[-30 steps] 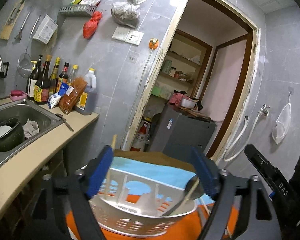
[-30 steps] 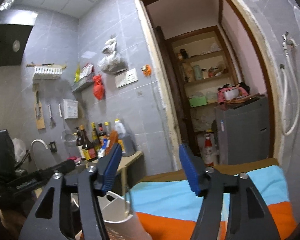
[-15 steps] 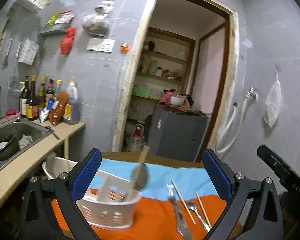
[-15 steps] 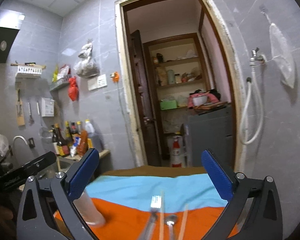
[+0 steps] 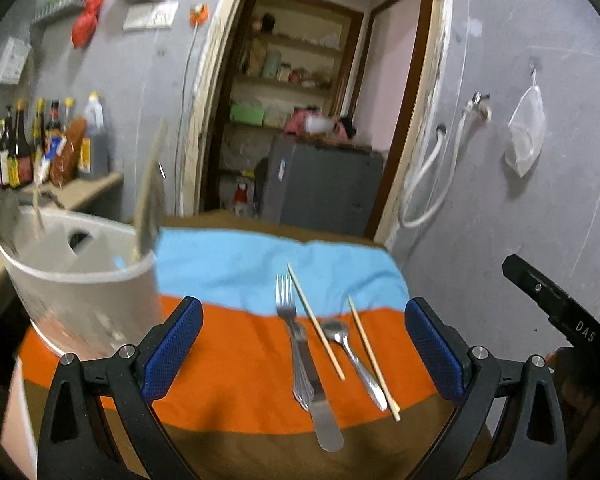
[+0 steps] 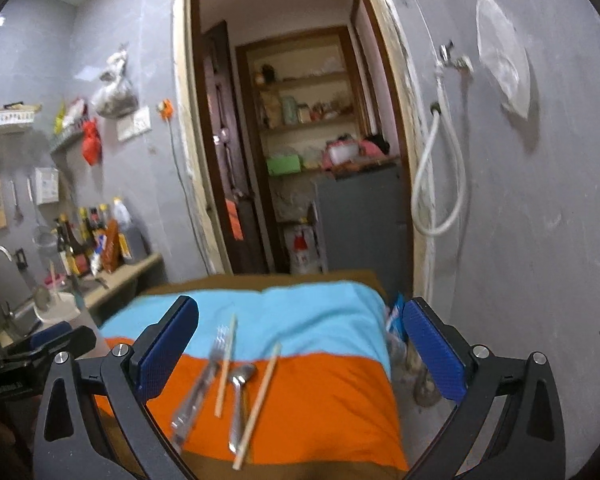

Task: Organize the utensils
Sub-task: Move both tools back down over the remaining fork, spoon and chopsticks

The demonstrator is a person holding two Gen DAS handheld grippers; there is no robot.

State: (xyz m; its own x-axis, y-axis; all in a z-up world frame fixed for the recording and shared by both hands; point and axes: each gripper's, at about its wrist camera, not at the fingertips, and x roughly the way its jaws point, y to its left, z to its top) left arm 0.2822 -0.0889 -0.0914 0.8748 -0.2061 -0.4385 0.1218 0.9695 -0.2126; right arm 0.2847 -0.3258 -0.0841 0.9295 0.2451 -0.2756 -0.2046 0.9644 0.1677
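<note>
A fork (image 5: 290, 320), a knife (image 5: 320, 404), a spoon (image 5: 352, 356) and two wooden chopsticks (image 5: 314, 320) lie side by side on the striped cloth (image 5: 236, 344). They also show in the right wrist view: fork (image 6: 204, 380), spoon (image 6: 238, 396), chopsticks (image 6: 260, 392). A white plastic utensil basket (image 5: 80, 292) stands at the left with utensils upright in it. My left gripper (image 5: 300, 344) is open and empty above the cloth. My right gripper (image 6: 300, 344) is open and empty over the utensils.
A counter (image 5: 84, 188) with sauce bottles (image 5: 20, 148) and a sink is at the left. A doorway (image 5: 312, 92) with shelves and a grey cabinet (image 5: 320, 184) lies behind the table. A grey wall with a hose (image 5: 432, 176) is at the right.
Both grippers have opened wide and swung right and back. The left one let go of the basket, which now stands at the left. The loose utensils came into view.
</note>
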